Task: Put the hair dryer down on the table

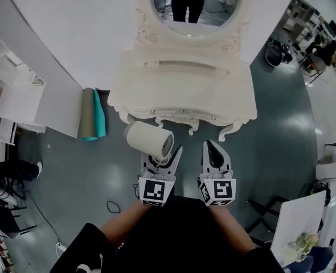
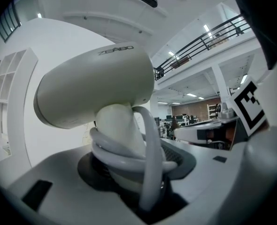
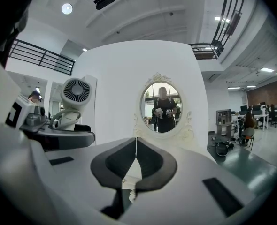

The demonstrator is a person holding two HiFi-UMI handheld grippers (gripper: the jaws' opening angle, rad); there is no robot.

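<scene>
A cream hair dryer [image 1: 149, 139] hangs in the air just in front of the white dressing table [image 1: 182, 90], near its front left corner. My left gripper [image 1: 163, 159] is shut on the dryer's handle [image 2: 117, 139], which has the cord [image 2: 150, 153] wrapped around it; the barrel [image 2: 94, 86] stands above the jaws. My right gripper [image 1: 216, 155] is beside it, shut and empty, its pads [image 3: 135, 165] meeting tip to tip. From the right gripper view the hair dryer [image 3: 74, 100] shows at the left, its rear grille facing me.
An oval mirror [image 1: 195, 4] stands at the back of the dressing table and reflects a person. Rolled green and grey mats [image 1: 91, 114] lean at the table's left. A cable [image 1: 114, 206] lies on the floor. Office chairs and desks stand at the right.
</scene>
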